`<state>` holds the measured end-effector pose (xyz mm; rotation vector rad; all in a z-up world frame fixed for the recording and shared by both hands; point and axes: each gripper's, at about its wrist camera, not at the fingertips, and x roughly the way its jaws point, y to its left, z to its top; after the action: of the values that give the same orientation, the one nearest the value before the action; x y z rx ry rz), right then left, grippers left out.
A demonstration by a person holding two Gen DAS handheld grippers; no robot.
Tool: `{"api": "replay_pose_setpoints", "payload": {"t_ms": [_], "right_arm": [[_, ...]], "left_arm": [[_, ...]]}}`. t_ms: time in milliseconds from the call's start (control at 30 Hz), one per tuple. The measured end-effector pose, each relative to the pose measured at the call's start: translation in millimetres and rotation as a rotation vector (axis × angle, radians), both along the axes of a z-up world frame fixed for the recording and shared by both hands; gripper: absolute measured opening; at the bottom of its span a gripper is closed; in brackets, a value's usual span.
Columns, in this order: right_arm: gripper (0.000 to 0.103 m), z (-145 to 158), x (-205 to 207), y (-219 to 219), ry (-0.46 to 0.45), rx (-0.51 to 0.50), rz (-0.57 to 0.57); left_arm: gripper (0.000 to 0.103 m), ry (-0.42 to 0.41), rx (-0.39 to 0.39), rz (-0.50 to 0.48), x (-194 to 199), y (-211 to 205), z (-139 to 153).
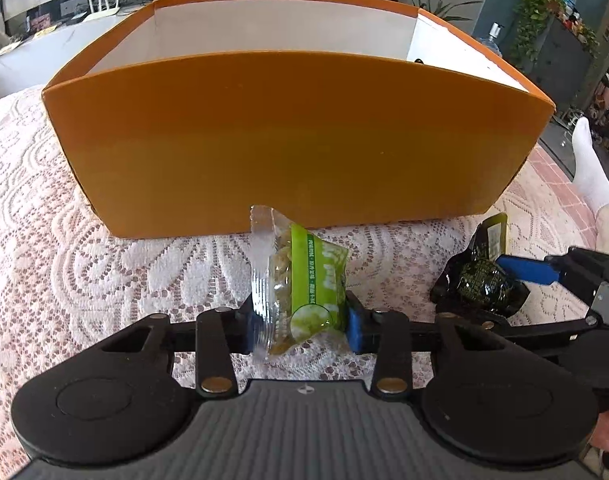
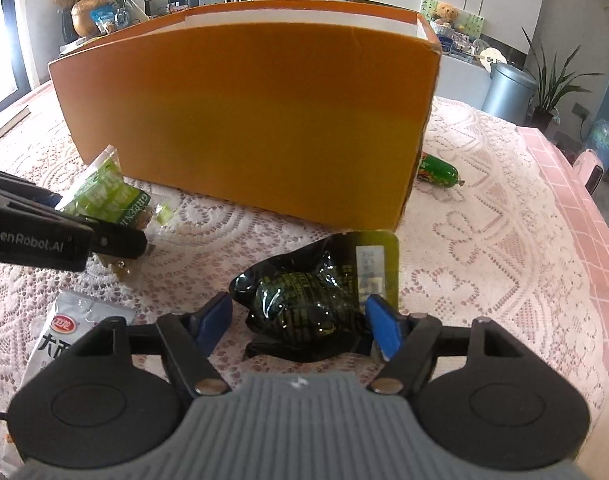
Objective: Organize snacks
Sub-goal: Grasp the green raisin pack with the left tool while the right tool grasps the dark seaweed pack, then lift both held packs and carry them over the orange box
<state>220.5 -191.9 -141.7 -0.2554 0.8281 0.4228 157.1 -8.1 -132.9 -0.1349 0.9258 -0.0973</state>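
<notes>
Both tongs: left (image 1: 300, 322) clamps upright green packet (image 1: 304, 280); right (image 2: 298, 320) straddles dark pouch (image 2: 304, 300).

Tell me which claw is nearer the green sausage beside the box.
Right. The right claw straddles the dark packet, nearer the green sausage; the left claw is farther left.

Each tool is black, with round discs, blue fingertip pads (image 2: 378, 330), silver rivets and a ribbed grey body; the left tool (image 2: 116, 240) reads "GenRobot.AI".
</notes>
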Motion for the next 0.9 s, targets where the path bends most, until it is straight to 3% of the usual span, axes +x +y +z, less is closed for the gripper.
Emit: {"api": "replay_pose_setpoints", "payload": {"t_ms": [33,433,900], "right_arm": [[0.063,0.3,-0.4,-0.6,-0.003,0.001,-0.003],[0.054,5.1,-12.0,-1.6,-0.054,-0.022,0.006],[0.051,33.5,-35.4,-11.2,-0.083,0.065,0.006]], "left_arm": [[0.044,0.001,-0.002,0.008,-0.2,-1.1,0.7],[0.043,-0.047,-0.017,0.068,-29.9,3.9,33.8],[0.043,-0.085,-0.013,0.114,-60.3,17.7,71.6]]}}
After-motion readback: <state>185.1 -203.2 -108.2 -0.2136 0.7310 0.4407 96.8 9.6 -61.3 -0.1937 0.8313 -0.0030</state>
